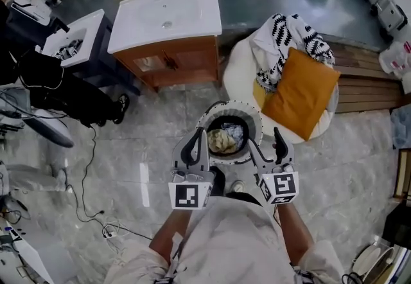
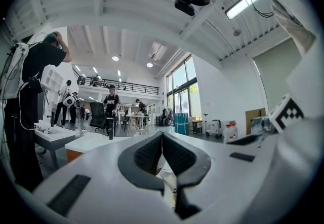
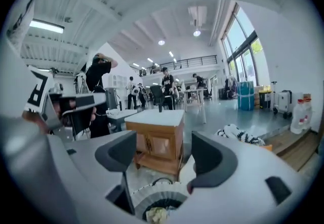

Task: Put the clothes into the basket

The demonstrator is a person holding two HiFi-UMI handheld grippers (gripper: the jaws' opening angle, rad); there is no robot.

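Basket (image 1: 231, 106) rim sits between closed left gripper (image 1: 200, 139) and open, empty right gripper (image 1: 266, 142).

No legible text, brand, number or sign in any view.
- Left marker cube (image 1: 191, 195), lower centre of head view: black-and-white square code only, no letters.
- Right marker cube (image 1: 282, 186), beside it: same.
- Distant person's black shirt (image 2: 110, 102), left of centre in left gripper view: pale print, too small to read.

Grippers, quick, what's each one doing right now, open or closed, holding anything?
Left gripper: closed, nothing held between its jaws.
Right gripper: open, holding nothing.
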